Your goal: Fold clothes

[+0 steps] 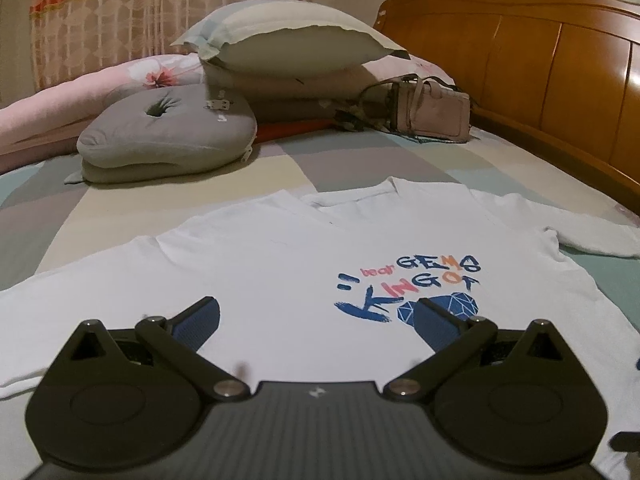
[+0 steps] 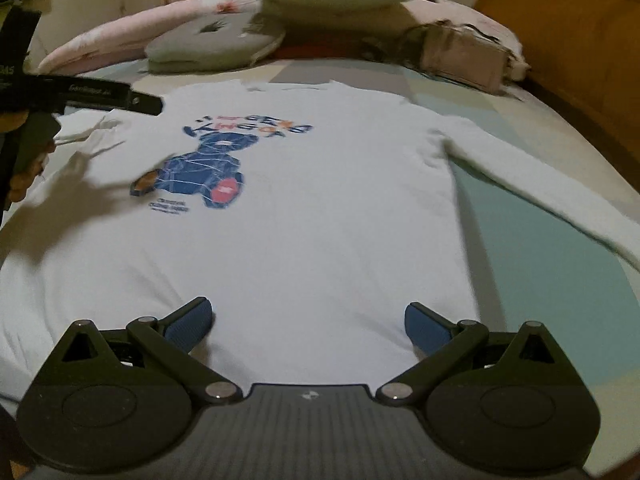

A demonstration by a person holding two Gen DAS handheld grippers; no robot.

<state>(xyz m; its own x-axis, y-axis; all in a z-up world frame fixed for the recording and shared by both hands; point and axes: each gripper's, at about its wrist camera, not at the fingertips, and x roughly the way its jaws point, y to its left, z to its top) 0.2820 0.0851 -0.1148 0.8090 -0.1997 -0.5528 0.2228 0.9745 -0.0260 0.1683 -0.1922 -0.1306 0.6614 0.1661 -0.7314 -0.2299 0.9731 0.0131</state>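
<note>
A bed point(image 1: 280, 160) covered by a sheet in pale green, grey and cream patches is seen, bounded on one side by a wooden headboard point(image 1: 560, 60). A white long-sleeved shirt point(image 2: 320, 220) with a blue bear print is spread flat on it. Beyond the collar, a grey cushion point(image 1: 168, 132), stacked pillows point(image 1: 288, 40), a pink floral quilt point(image 1: 60, 108) and a pink handbag point(image 1: 432, 108) are laid on the bed.
</note>
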